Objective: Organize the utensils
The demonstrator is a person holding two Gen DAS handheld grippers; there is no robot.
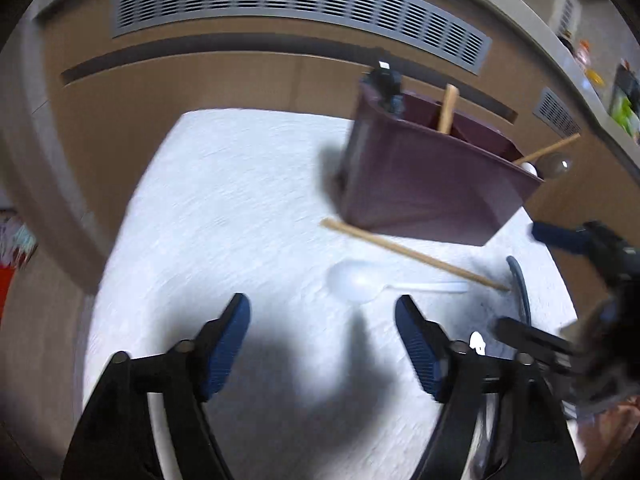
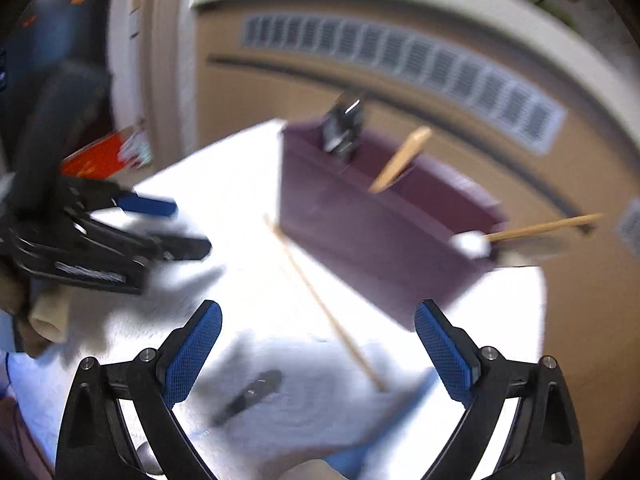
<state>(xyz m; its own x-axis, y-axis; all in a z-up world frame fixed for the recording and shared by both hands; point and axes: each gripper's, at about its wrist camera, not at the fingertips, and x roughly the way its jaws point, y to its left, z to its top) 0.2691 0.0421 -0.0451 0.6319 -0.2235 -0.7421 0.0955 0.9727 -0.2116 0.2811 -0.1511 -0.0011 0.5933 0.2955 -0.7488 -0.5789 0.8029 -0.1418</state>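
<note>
So the biggest thing here is the white table point(image 1: 224, 216), with a brown wall panel and a grey vent point(image 1: 296, 8) right behind it. On the far right part of the table sits the maroon caddy point(image 1: 420, 184), split into compartments. A black clip-like thing point(image 1: 386, 84) sticks up at its left end, a flat wooden stick point(image 1: 447, 109) stands in a middle slot, and a thin skewer point(image 1: 548, 148) pokes out over the right end next to a couple of rounded utensil ends I can't really make out.

Both grippers are over the near side of the table. Left gripper point(image 1: 322, 328) has its blue pads spread wide with nothing between them, just its own shadow on the table. Right gripper point(image 2: 318, 344) is the same deal, spread wide and empty; it also shows at the right edge of the left view. The right view is pretty blurred.

Loose stuff on the table: a long chopstick point(image 1: 412, 254) lies diagonally just in front of the caddy, its far end near the caddy's front corner. A white plastic spoon point(image 1: 360, 282) lies just beside it, bowl to the left, right ahead of the left gripper. In the right view there's a small dark utensil point(image 2: 250, 396) lying between that gripper's fingers on the table, too smeared to identify, and something blue point(image 2: 400, 412) near the right finger.
</note>
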